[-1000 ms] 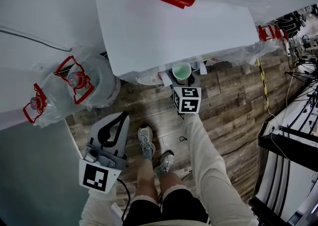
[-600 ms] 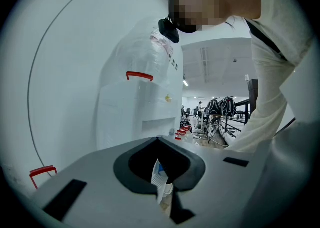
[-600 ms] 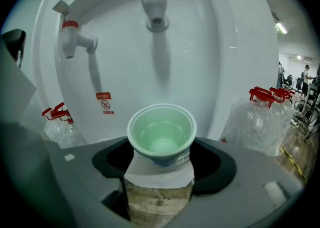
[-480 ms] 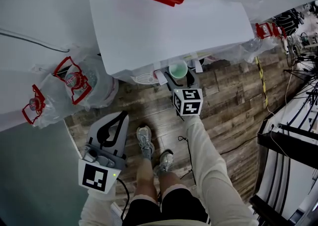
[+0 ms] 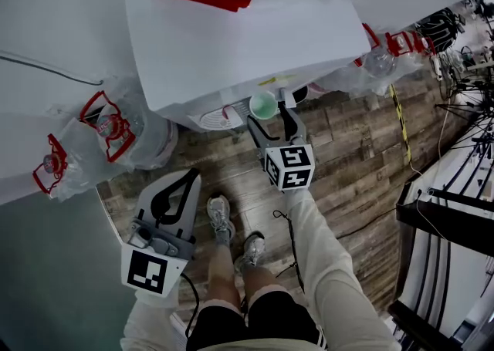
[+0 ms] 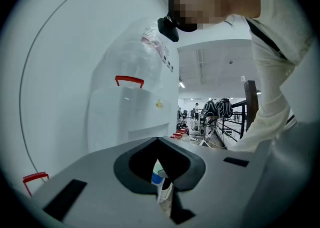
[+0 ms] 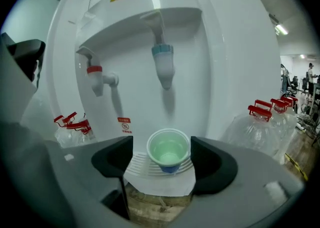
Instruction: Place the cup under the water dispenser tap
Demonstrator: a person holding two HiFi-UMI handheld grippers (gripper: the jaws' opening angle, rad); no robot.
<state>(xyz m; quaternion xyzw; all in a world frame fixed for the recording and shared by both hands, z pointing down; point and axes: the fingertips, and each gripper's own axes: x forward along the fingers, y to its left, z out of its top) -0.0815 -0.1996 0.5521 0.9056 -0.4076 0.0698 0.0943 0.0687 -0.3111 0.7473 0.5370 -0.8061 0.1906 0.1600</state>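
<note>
A pale green cup [image 7: 169, 149] stands upright on the white drip tray [image 7: 142, 164] of the water dispenser [image 7: 225, 71], straight below the blue tap [image 7: 163, 64]. A red tap [image 7: 95, 76] is to its left. My right gripper [image 7: 161, 142] is open, its jaws on either side of the cup and clear of it. From above, the cup [image 5: 262, 104] sits at the dispenser's [image 5: 231, 41] front, just past my right gripper [image 5: 268, 114]. Away to the left, my left gripper [image 5: 191, 178] hangs over the floor, shut and holding nothing; the left gripper view [image 6: 159, 142] shows the same.
Clear water bottles with red handles, wrapped in plastic, lie left of the dispenser [image 5: 116, 129] and right of it [image 5: 378, 60] [image 7: 260, 122]. My feet stand on the wood floor [image 5: 355, 156]. Dark metal frames [image 5: 448, 226] stand at the right.
My right gripper has opened, let go of the cup and drawn back and up from the dispenser. The cup stays on the drip tray. The left gripper has hardly moved.
</note>
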